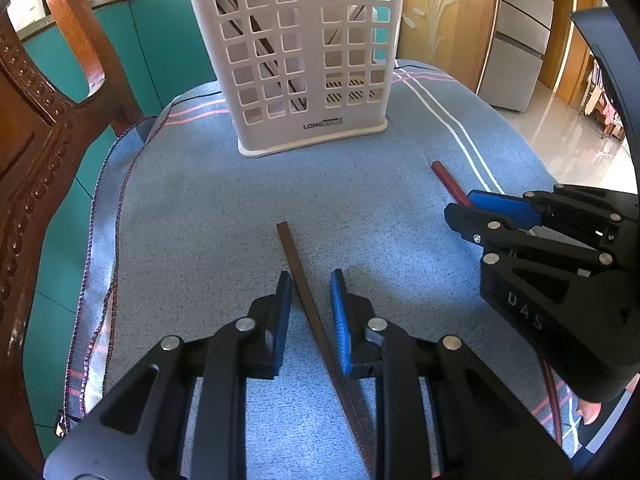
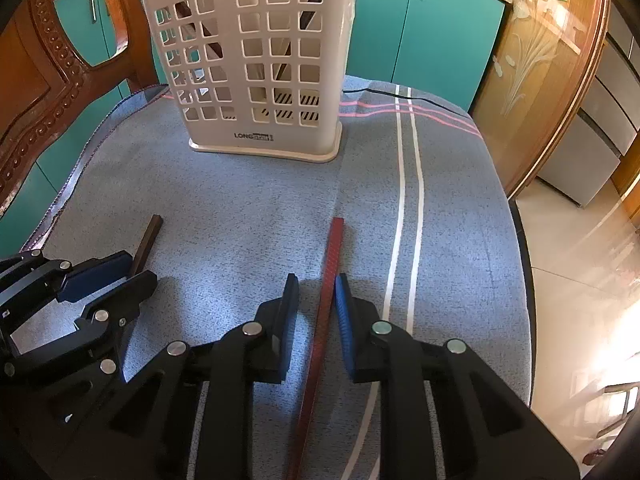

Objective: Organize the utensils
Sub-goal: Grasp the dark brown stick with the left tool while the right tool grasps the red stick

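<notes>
A white perforated utensil basket stands at the far side of the blue cloth; it also shows in the right wrist view and holds several dark chopsticks. A dark brown chopstick lies flat on the cloth between the jaws of my left gripper, which is open around it. A red chopstick lies between the jaws of my right gripper, also open. The right gripper shows in the left wrist view over the red chopstick; the left gripper shows in the right wrist view beside the brown chopstick.
A blue cloth with white and pink stripes covers the round table. A carved wooden chair back stands at the left. Teal cabinets lie behind, a wooden door and tiled floor to the right.
</notes>
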